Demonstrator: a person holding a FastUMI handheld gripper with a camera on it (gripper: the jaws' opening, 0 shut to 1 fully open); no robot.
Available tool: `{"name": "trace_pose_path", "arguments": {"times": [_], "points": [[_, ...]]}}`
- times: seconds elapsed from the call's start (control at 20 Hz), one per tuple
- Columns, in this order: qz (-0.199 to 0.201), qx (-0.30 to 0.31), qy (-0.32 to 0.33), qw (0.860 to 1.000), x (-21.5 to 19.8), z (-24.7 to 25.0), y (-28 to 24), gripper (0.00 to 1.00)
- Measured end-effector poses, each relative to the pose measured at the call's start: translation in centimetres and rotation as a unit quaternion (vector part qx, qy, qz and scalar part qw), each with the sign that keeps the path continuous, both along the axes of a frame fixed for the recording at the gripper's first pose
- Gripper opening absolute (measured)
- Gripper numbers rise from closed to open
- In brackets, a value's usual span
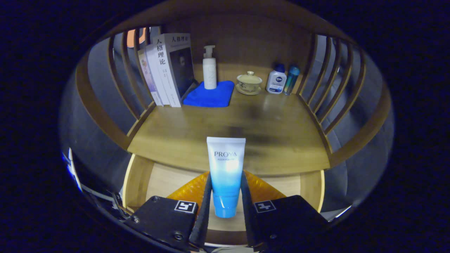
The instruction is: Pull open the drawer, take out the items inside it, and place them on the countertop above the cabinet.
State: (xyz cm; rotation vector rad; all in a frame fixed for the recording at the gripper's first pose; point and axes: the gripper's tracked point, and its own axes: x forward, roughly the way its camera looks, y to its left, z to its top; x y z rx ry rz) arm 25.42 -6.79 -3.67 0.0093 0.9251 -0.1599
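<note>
My gripper point(225, 203) is clamped on one tube point(225, 172), upright, cap down, above the open drawer point(135, 179). Countertop point(225, 133): three books point(168, 70) at 11, pump bottle point(210, 68) on cloth point(210, 94) at 12, teacup point(249, 83), two bottles point(282, 80) at 1. Front half bare.

The gripper point(225, 196) clamps both fingers on an upright white-and-blue tube point(225, 172), cap down, above the open drawer point(165, 179) and its orange item point(191, 189). Beyond, the countertop point(281, 133) carries books point(168, 68), pump bottle point(210, 68) on blue cloth point(211, 95), and a lidded cup point(249, 83) along its back edge.
</note>
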Motion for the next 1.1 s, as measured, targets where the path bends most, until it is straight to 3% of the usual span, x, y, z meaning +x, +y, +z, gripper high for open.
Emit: {"name": "trace_pose_path", "arguments": {"times": [0.35,0.65,0.9,1.1], "points": [[-0.017,-0.036,-0.044,0.998,6.7,0.6,-1.4,0.46],[-0.038,-0.053,-0.054,0.996,10.6,-2.1,-2.7,0.46],[-0.05,-0.055,-0.042,0.996,11.1,-3.9,-3.0,0.53],[-0.049,-0.036,-0.054,0.997,10.0,-2.6,-2.1,0.56]]}}
